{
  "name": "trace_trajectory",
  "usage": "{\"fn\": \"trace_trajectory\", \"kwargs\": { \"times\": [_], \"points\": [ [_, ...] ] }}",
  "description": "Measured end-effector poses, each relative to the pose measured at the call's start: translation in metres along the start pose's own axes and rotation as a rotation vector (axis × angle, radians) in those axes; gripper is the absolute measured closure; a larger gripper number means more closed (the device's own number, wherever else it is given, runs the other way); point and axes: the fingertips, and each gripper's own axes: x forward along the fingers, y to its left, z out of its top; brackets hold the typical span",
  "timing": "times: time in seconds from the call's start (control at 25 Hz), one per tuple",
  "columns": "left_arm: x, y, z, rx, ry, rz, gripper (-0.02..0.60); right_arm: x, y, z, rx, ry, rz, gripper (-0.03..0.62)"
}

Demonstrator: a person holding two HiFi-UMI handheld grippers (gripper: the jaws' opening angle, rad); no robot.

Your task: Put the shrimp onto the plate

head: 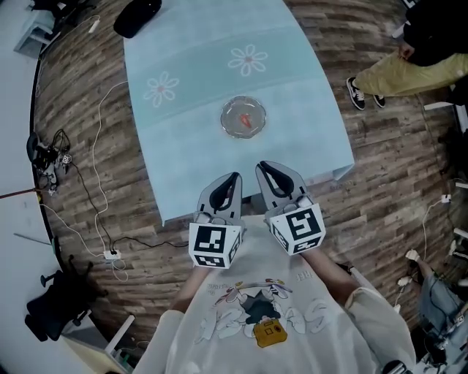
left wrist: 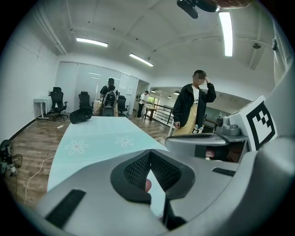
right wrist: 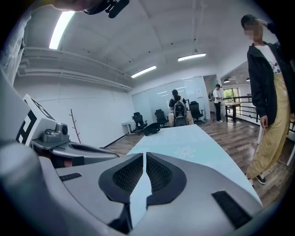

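The left gripper is clenched: in its own view the ribbed pads meet at the tips. Lower down a narrow gap shows the pale blue table and a small pinkish spot that cannot be made out. The right gripper is also closed, its jaws drawn together with only a thin slit between them and nothing in it. From the head view both grippers are held side by side, just apart, over the near edge of the table. Their tips point toward its middle and their marker cubes sit close to the wearer's white printed shirt. Neither gripper touches the tabletop or anything on it. The shrimp, a small orange shape, lies inside the clear round plate, which stands near the middle of the table, ahead of both grippers and well apart from their tips. The table is covered in pale blue with two flower prints beyond the plate, and a black bag lies at the far end. A person in a dark jacket and tan trousers stands beside the table on the wearer's right. Cables trail across the wooden floor on the left.
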Motion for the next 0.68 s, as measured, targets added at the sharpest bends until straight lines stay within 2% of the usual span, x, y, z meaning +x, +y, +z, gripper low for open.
{"fn": "trace_trajectory", "kwargs": {
  "times": [0.24, 0.68],
  "points": [
    [-0.021, 0.000, -0.002, 0.009, -0.007, -0.036, 0.574, -0.007, 0.021, 0.002, 0.028, -0.022, -0.042, 0.553],
    [-0.050, 0.011, -0.015, -0.002, -0.006, -0.068, 0.574, -0.009, 0.048, 0.001, 0.011, -0.026, -0.083, 0.553]
  ]
}}
